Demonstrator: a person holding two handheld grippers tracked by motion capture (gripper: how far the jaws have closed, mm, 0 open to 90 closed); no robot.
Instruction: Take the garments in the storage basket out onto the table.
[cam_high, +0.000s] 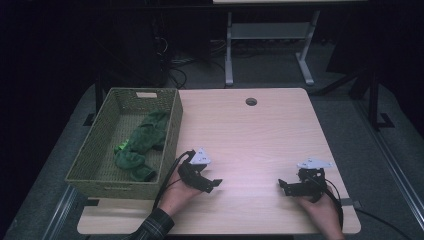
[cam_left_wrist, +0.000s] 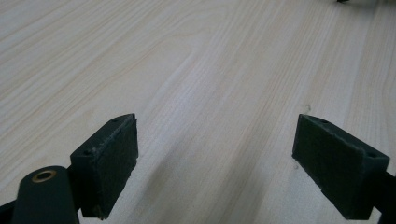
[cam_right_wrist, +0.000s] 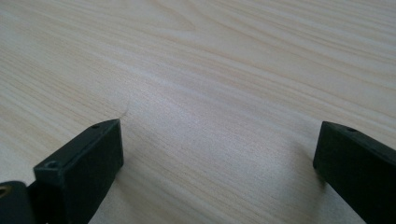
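A green woven basket (cam_high: 172, 131) stands at the table's left edge, with a green plush toy (cam_high: 141, 145) lying inside it. My left gripper (cam_high: 212, 184) rests low on the light wooden table (cam_high: 250, 135), just right of the basket's near corner. Its jaws stand wide open with only bare wood between them (cam_left_wrist: 217, 154). My right gripper (cam_high: 283, 187) sits near the front right of the table, pointing left. It is open too, with nothing between its pads (cam_right_wrist: 219, 163). The two grippers face each other across a gap of bare tabletop.
A round cable hole (cam_high: 251, 101) is cut near the table's far edge. Behind the table stand the grey legs of another desk (cam_high: 229, 55) and loose cables on the floor. A person's hands and a plaid sleeve (cam_high: 155, 226) come in at the bottom.
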